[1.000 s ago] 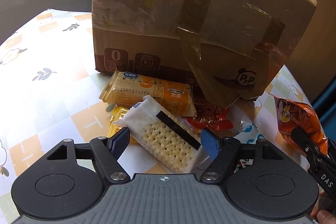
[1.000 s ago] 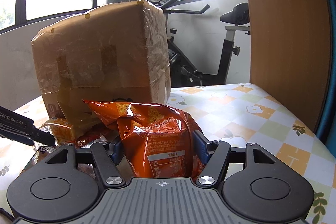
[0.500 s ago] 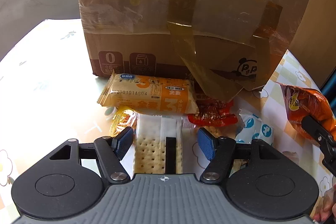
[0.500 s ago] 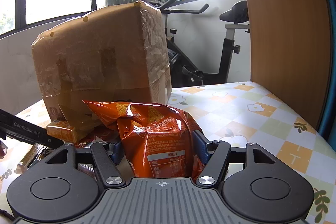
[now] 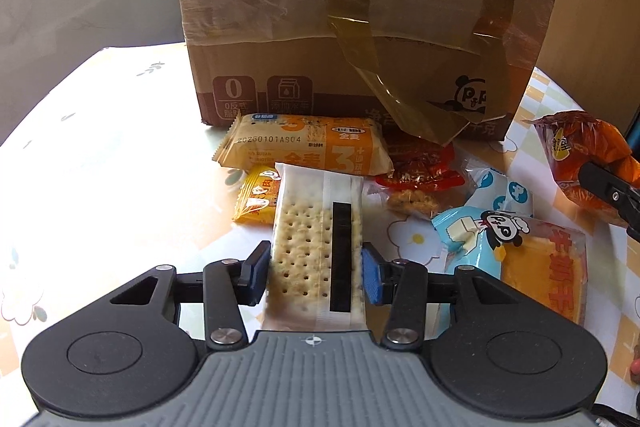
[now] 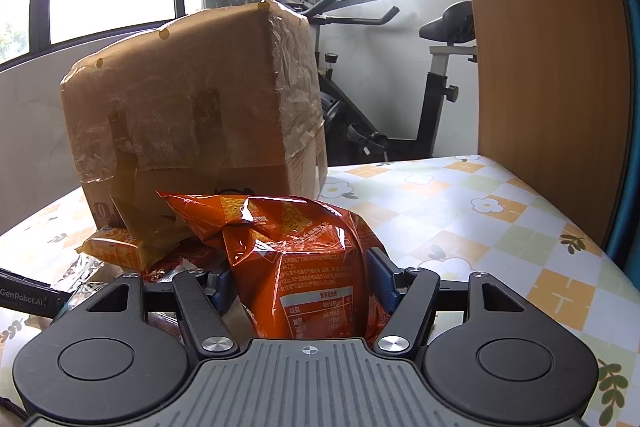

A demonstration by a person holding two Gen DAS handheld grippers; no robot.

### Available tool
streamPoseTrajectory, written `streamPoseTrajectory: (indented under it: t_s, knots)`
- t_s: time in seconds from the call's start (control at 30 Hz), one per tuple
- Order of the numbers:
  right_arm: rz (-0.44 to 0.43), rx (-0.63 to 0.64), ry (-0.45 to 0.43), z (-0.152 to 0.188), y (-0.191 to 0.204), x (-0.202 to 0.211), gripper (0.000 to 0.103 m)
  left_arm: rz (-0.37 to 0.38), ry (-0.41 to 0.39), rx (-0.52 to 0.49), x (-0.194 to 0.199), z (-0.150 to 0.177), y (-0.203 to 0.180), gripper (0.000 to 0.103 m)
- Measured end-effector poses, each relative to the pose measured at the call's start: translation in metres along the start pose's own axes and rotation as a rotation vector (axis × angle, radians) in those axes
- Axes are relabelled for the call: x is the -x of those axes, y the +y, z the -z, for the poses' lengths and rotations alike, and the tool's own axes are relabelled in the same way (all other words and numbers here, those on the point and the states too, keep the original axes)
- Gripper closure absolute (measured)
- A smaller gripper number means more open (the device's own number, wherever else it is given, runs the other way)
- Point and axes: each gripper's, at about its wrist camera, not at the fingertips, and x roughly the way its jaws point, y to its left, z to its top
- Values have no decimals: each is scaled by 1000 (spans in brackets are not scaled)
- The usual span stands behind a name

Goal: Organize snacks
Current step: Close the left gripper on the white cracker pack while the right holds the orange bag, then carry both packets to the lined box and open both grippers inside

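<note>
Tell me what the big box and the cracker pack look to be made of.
Big box: brown corrugated cardboard, matte, wrapped in glossy clear film and brown tape; it wrinkles and glints.
Cracker pack: thin clear plastic film, probably; the pricked crackers show through, and the ends look white and crimped.

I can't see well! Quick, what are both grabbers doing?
Left gripper: closing, pads touching the cracker pack.
Right gripper: shut on the orange chip bag.

Left claw [image 5: 316, 273] closing, right claw [image 6: 300, 287] clamped.
</note>
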Motion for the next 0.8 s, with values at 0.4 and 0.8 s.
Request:
streamPoseTrajectory:
  t_s: [0.4,0.8]
  knots:
    - [7,19,10,0,4,-3,41,33,-27,91,14,-4,16,54]
    - [44,-74,-12,-18,-12,16,42,67,-200,119,64,-28,41,54]
